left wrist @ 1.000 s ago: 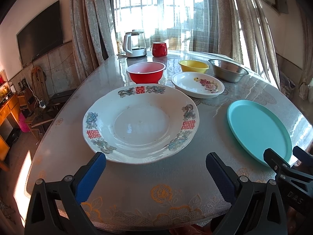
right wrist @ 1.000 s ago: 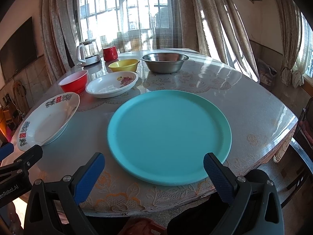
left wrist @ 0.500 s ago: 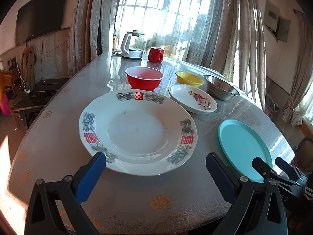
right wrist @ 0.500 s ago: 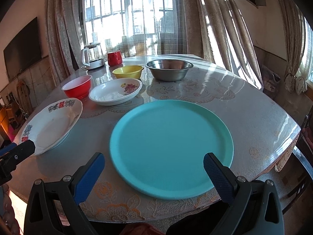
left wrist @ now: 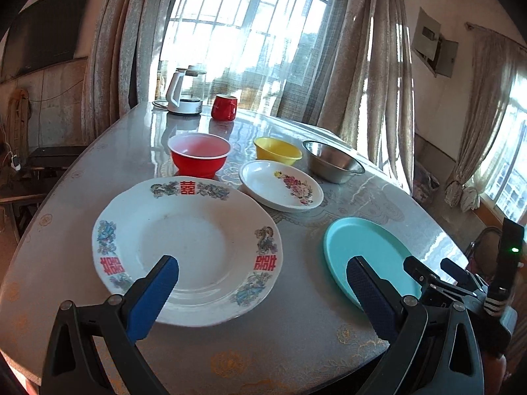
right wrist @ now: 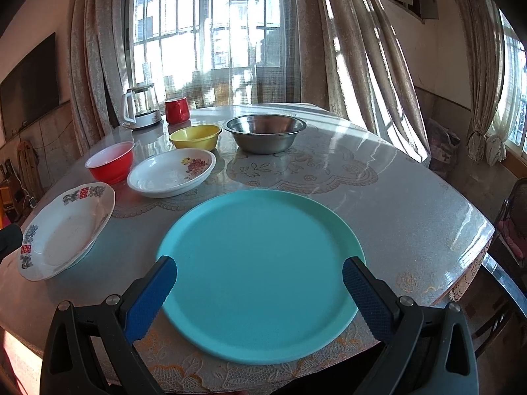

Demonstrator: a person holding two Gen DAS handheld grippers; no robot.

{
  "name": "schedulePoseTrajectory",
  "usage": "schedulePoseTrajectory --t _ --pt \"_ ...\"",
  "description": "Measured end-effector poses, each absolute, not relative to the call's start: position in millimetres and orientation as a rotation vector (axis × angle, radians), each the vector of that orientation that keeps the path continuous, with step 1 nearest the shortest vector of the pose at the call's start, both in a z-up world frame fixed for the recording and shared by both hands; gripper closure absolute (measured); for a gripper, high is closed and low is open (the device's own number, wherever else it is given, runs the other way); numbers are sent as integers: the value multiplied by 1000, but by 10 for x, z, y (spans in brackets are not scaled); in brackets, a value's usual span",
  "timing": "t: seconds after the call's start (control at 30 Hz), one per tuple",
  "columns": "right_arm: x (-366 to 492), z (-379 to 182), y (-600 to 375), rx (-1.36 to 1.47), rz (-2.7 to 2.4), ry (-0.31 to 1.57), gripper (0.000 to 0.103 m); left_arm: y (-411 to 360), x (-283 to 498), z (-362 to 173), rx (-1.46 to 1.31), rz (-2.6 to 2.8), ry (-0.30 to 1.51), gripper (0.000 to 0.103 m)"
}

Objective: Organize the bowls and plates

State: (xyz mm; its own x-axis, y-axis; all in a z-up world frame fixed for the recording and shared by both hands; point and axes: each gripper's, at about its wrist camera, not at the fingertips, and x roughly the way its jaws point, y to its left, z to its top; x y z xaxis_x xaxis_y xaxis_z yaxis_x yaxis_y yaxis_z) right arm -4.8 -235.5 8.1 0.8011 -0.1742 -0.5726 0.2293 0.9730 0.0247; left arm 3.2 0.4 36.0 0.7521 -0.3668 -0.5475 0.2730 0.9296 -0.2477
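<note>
Left claw (left wrist: 262, 279) wide over white patterned plate (left wrist: 187, 247) at frame centre, right claw (right wrist: 260, 278) wide over teal plate (right wrist: 260, 273), worktop (right wrist: 395, 204)

My right gripper (right wrist: 259, 275) is wide open, and its two blue fingers (right wrist: 150, 298) sit over the near sides of the big teal plate (right wrist: 260, 273). I see a white plate with red marks (right wrist: 66, 230) at the left. Behind the teal plate is a white flower dish (right wrist: 171, 176), with a red bowl (right wrist: 111, 161) just beside it. Farther back are a yellow bowl (right wrist: 196, 136) and a shiny metal bowl (right wrist: 264, 131). All sit on the table (right wrist: 395, 204).
</note>
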Motion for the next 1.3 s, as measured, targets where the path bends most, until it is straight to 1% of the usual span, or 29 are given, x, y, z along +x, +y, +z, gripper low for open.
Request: schedulePoseTrajectory --t 0.17,0.3,0.4,0.47,0.53,0.57,0.6,0.67,0.77,0.87,0.9,0.97,1.0,1.07,1.13,1.2,1.23,1.3 --pt "-37 114 -2700 99 -257 565 0 -421 78 410 -80 -470 630 0" --pt "43 34 -2967 129 -282 646 0 -731 183 355 -27 -523 692 0" --pt "40 -37 -3115 144 -279 651 1 -945 218 303 19 -547 716 0" --pt "46 -75 -3184 162 -266 654 8 -1029 220 267 32 -529 706 1" --pt "68 -117 -3237 180 -254 666 12 -1112 237 226 42 -559 714 1" --pt "81 -142 -3253 186 -245 673 16 -1154 244 200 49 -568 727 1" --pt "93 -177 -3271 190 -235 683 20 -1182 250 174 46 -581 734 3" --pt "122 -236 -3284 201 -215 704 33 -1222 271 123 35 -588 759 10" --pt "129 -309 -3296 215 -194 715 38 -1258 287 51 12 -597 787 18" --pt "117 -353 -3302 223 -187 714 48 -1316 259 -12 33 -585 789 20" --pt "112 -366 -3296 220 -188 719 50 -1337 253 -35 46 -583 794 22" --pt "113 -394 -3290 222 -187 727 53 -1366 260 -74 62 -585 814 29" --pt "105 -393 -3284 216 -188 722 54 -1362 263 -99 60 -581 824 30" --pt "101 -395 -3280 215 -178 722 59 -1331 288 -131 43 -571 838 34" --pt "105 -394 -3274 218 -169 720 60 -1280 310 -158 10 -561 851 37" --pt "114 -395 -3249 207 -159 720 65 -1238 355 -213 -22 -566 880 38" --pt "119 -395 -3239 197 -162 721 67 -1228 364 -224 -30 -570 875 41" --pt "128 -398 -3221 179 -168 719 67 -1231 367 -238 -21 -574 866 49"
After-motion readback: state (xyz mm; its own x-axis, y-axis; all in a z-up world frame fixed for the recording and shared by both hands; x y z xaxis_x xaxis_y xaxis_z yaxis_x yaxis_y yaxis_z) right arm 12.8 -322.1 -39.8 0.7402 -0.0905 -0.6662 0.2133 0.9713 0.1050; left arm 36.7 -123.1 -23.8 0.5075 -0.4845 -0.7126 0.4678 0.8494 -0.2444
